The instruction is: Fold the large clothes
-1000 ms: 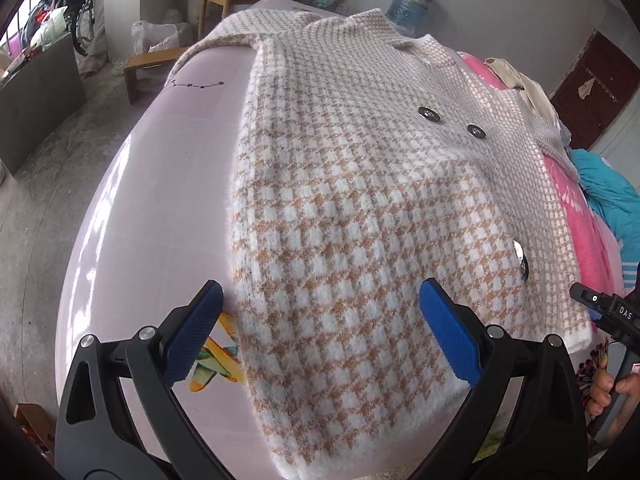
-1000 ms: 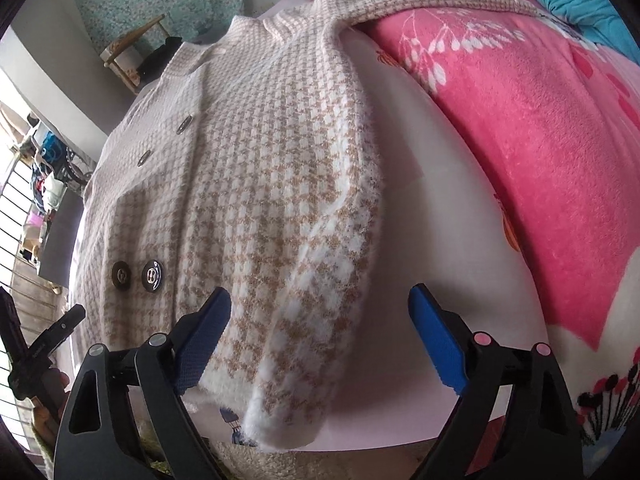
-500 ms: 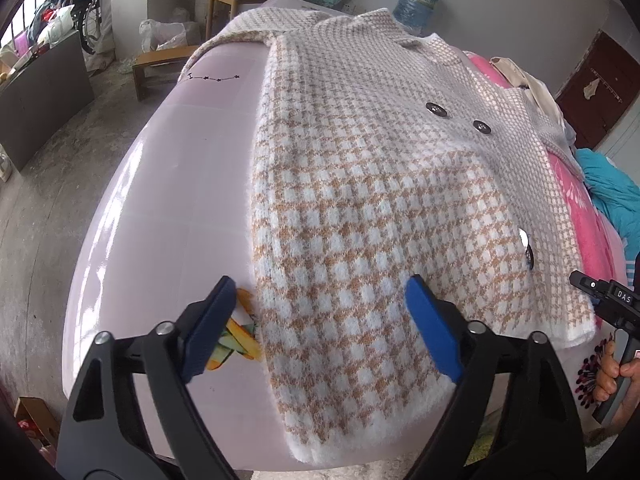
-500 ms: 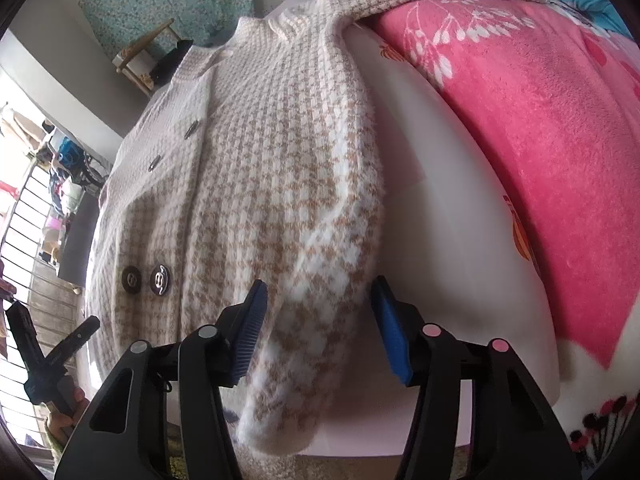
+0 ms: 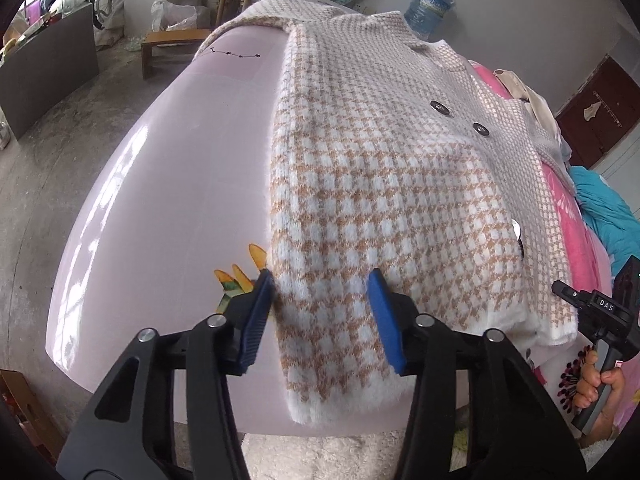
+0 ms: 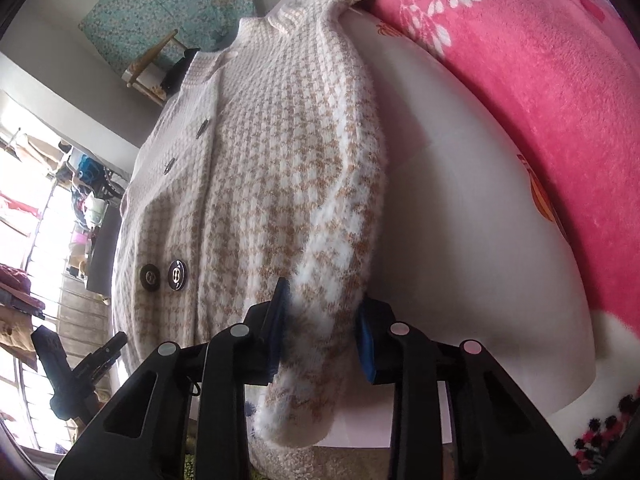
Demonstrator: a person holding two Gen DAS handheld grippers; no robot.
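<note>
Houndstooth cardigan (image 5: 380, 184) lies buttoned and flat, both grippers' fingers (image 6: 276, 320) just closing around its cuffs.

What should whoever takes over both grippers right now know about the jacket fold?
Left gripper: jaws have just been closing around the near cuff of one sleeve; pads at the cloth, grip not clearly firm.
Right gripper: jaws have just been closing, now pinching the other sleeve's cuff.
Checked jacket lies buttoned-side up on the pale sheet, both sleeves laid along its sides; pink blanket beside it.
Done: jacket spread, cuffs reached.
Left: confirm both grips, probably fold the sleeves across the front, then fold the body.
</note>
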